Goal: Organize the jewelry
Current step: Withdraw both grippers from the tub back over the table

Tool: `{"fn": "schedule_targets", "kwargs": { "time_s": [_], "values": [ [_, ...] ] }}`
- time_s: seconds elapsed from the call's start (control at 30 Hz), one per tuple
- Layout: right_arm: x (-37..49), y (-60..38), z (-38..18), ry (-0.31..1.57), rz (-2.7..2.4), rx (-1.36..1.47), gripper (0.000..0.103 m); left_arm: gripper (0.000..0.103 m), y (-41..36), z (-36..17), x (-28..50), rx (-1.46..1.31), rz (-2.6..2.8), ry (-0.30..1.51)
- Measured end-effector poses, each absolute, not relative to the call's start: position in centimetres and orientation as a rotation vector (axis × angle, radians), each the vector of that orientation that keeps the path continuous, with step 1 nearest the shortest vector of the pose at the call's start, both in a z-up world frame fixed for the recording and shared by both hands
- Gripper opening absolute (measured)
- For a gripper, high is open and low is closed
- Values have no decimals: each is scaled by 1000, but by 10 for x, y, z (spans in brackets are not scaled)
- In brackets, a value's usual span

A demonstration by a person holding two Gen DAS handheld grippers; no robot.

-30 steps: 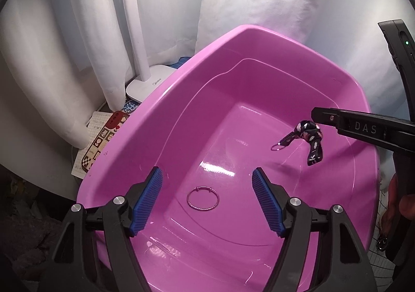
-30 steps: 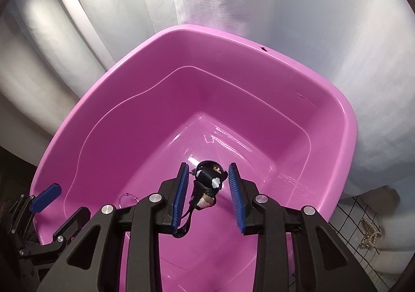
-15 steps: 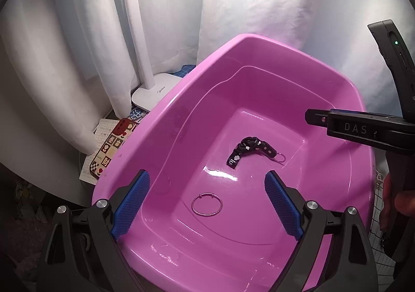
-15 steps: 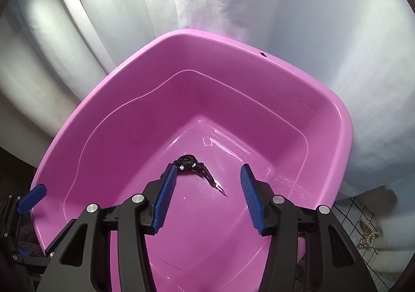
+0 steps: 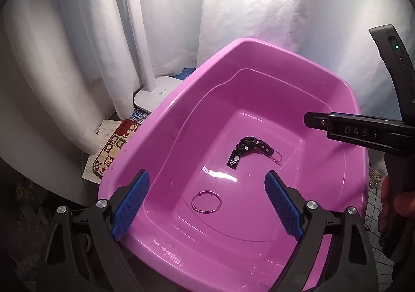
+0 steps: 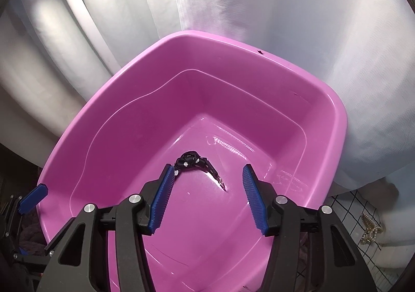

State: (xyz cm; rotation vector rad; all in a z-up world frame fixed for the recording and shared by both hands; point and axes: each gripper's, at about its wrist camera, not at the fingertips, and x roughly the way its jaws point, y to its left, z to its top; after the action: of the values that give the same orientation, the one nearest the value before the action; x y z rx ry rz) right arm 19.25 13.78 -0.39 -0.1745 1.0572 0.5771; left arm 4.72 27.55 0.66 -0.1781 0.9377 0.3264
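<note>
Jewelry lies on the floor of the pink basin [image 5: 166, 131] in the left wrist view: a black dotted strap [image 5: 249, 148] with a small ring at its right end, and nearer, a thin metal hoop [image 5: 206, 201]. The left hand-held gripper [image 5: 207, 203] hangs over the near rim, jaws spread wide and empty. A white lamp base [image 5: 155, 96] stands far left.

In the right wrist view, the right hand-held gripper [image 6: 207, 198] is released too, jaws apart above the strap [image 6: 197, 163]. A gold chain [image 6: 369, 231] lies outside the basin [image 6: 334, 115], near right.
</note>
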Motion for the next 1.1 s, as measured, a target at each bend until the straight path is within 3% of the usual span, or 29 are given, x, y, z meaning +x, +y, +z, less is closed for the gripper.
{"fn": "schedule_targets", "kwargs": {
  "time_s": [0.13, 0.23, 0.63, 1.1],
  "values": [
    [188, 133, 1, 1056, 584, -165, 54, 89, 273, 11, 43, -175, 331, 931],
    [184, 131, 4, 1065, 597, -152, 63, 93, 271, 15, 38, -177, 343, 918],
    [161, 115, 23, 1038, 605, -135, 63, 94, 259, 34, 22, -162, 343, 874],
    [104, 29, 27, 965, 506, -8, 63, 94, 218, 53, 2, -110, 295, 818]
  ]
}}
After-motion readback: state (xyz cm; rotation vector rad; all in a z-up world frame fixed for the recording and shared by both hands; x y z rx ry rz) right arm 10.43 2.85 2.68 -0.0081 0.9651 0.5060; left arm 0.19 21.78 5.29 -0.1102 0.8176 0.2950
